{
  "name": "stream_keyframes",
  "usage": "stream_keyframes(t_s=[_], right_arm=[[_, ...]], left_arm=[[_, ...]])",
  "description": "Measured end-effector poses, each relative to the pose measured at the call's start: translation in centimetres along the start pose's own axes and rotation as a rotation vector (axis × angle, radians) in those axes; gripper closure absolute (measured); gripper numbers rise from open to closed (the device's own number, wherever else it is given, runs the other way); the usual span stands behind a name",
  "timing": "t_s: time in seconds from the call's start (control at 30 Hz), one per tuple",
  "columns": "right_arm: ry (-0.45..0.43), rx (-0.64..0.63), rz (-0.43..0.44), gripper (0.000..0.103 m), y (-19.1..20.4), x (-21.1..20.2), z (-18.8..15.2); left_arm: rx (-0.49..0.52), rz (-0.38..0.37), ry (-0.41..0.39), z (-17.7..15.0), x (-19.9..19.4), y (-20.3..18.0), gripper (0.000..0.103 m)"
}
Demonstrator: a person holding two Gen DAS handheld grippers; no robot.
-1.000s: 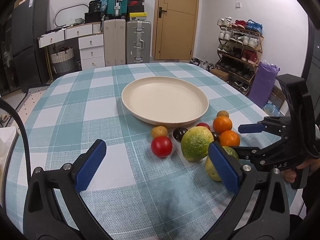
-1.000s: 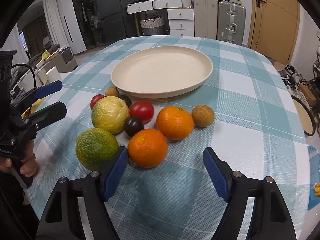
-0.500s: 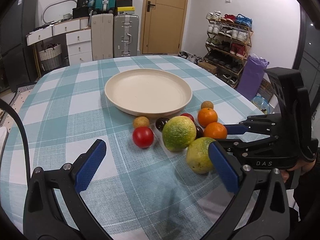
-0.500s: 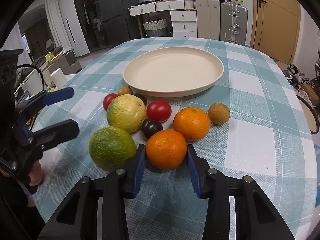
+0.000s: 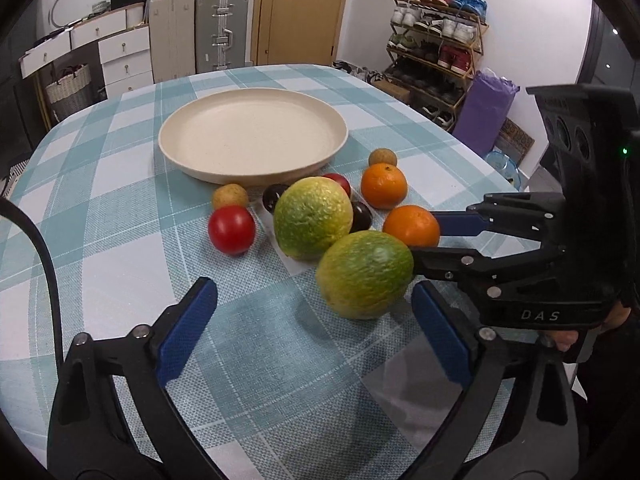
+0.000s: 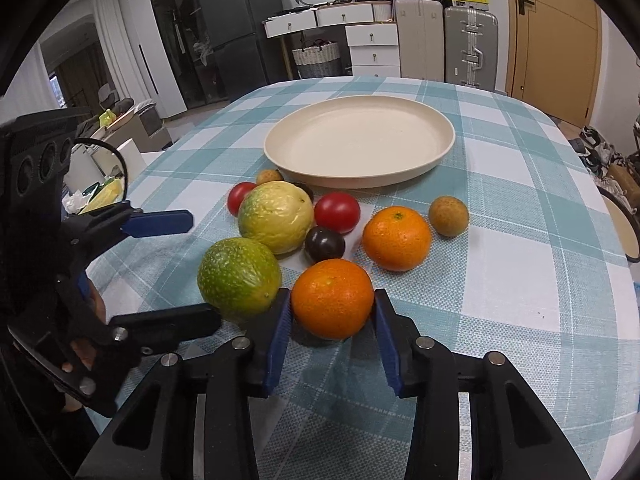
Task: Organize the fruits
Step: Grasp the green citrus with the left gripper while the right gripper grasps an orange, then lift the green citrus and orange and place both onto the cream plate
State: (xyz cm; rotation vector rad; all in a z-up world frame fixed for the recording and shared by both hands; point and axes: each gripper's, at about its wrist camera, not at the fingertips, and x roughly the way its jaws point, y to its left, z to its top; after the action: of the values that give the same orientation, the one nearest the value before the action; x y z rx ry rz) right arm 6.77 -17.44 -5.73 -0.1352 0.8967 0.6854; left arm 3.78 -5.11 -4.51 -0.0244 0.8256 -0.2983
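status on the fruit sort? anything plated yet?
Nothing plated: the plate holds no fruit. In hand: right gripper, jaws closed on the nearest orange. Left gripper is open by the green citrus. All other fruit sits on the tablecloth.

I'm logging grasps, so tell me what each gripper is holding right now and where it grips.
The right gripper clamps the nearest orange across its sides. The left gripper is open, holding nothing.
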Motion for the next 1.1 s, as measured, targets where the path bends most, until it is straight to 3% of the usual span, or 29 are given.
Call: stream_keyframes(t_s=[0.37,0.47,0.7,1.1], right_arm=[[-0.018,-0.032,0.046,0.062,1.0,-0.3,-0.1],[-0.03,-0.031,0.058,0.062,1.0,-0.5,-0.1],[-0.042,-0.022,0.062,0.062,1.0,-0.8,-0.2],[-0.131,-0.007,0.063,0.062,0.9,-2.5,0.7]], left_arm=[[0.021,-0.062,0.035,0.1,0.8,-0.4,0.041],[0.01,-0.1,0.029,0.1,0.6,-0.3,0.054],[-0.022,-0.12,0.013,0.0,0.2,0.2,0.055],[-0.08,-0.127,-0.094,0.5,-2.6,1.6,0.055]])
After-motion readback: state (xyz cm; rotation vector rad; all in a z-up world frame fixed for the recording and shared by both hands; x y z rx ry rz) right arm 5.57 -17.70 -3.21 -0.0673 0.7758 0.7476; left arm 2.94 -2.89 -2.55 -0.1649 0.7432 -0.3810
